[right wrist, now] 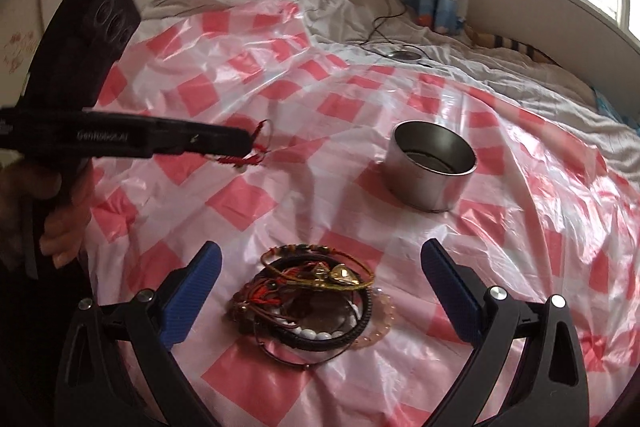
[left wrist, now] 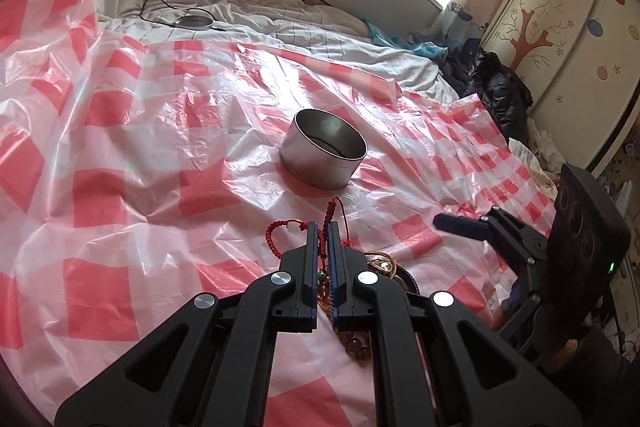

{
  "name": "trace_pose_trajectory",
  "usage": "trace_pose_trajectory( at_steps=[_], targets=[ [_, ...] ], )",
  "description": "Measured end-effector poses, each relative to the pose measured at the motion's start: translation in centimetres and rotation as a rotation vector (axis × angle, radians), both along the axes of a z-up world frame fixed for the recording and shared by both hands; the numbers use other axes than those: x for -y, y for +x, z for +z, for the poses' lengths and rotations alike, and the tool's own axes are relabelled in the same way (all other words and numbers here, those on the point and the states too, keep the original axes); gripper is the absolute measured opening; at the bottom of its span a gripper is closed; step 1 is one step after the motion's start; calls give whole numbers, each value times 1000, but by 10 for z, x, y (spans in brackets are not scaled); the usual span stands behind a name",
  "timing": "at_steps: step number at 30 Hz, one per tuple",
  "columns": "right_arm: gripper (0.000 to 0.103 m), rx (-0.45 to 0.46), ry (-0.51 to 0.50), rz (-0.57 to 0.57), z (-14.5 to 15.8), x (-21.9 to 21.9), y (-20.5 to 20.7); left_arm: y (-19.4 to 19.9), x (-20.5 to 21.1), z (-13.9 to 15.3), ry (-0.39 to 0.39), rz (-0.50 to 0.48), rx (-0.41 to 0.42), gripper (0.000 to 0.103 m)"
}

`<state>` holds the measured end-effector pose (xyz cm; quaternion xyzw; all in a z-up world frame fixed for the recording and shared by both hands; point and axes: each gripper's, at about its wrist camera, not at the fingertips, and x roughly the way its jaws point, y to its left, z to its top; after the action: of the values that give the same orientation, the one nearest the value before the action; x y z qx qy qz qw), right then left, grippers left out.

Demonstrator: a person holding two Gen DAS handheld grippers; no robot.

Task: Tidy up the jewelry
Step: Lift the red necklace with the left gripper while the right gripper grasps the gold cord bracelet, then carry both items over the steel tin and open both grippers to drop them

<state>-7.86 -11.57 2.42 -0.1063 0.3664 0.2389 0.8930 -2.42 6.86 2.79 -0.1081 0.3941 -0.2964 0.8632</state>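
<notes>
1. My left gripper (left wrist: 322, 227) is clamped on a red cord bracelet (left wrist: 280, 231); its loose loop could snag or slip short of the tin (left wrist: 323, 151).
2. My right gripper (right wrist: 320, 255), wide open and empty, hovers over the tangled bracelet pile (right wrist: 308, 303); it could lift several at once.

**Handheld claws: construction and markings**

Left claw (left wrist: 322, 227): black linkage arms joined by round silver screws, blue ribbed pads on the inner faces of slim fingers. Right claw (right wrist: 320, 291): identical black frame, silver screws, blue textured pads. A black housing carries round lenses, white lettering and a green indicator light.
</notes>
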Motion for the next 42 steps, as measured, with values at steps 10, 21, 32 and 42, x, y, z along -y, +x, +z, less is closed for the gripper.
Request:
trace_pose_trajectory(
  at_steps=[10,21,32,42],
  targets=[
    [78,-64,-301,225,-27,-56,23,6,-6,4,-29,6,5,4],
    [10,-232,-389,312,-48,-65,54,10,-14,10,-70,27,13,4],
    [6,-325,438,-28,-26,50,69,10,-15,10,-74,40,10,4],
    [6,-220,937,-137,11,129,59,12,6,12,-80,2,19,4]
  ],
)
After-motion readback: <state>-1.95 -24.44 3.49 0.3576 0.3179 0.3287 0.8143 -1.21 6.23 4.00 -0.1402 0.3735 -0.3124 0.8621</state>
